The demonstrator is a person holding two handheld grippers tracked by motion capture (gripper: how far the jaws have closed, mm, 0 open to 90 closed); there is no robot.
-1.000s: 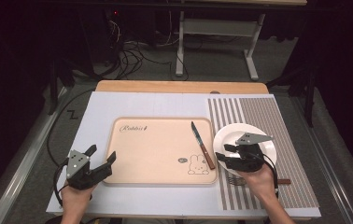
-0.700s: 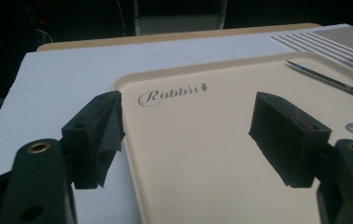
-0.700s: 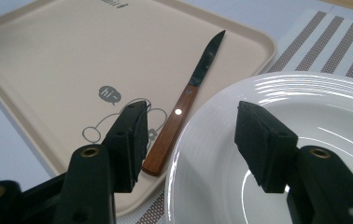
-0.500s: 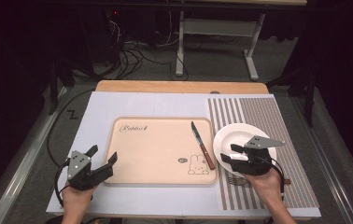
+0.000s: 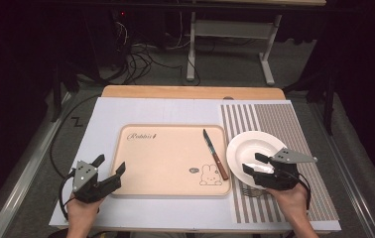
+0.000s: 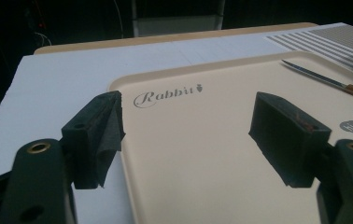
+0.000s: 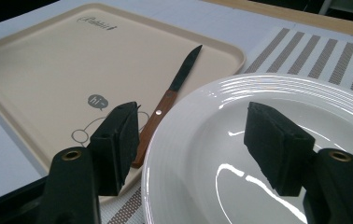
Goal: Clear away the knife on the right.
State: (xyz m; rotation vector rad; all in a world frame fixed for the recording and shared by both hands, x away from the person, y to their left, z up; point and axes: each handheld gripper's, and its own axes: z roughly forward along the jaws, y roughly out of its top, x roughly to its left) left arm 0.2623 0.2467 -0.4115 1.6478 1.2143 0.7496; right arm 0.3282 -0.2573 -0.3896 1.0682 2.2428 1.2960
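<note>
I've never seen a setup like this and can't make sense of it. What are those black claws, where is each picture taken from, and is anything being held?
A person holds a two-jaw gripper in each hand. The high view looks down on the table; the other two come from cameras riding on each gripper.

On the table lie a beige tray with a knife on it, and beside it a white plate on a striped mat.

The left gripper is open at the tray's corner. The right gripper has just been opening, its jaws astride the plate's rim. Neither holds anything.
</note>
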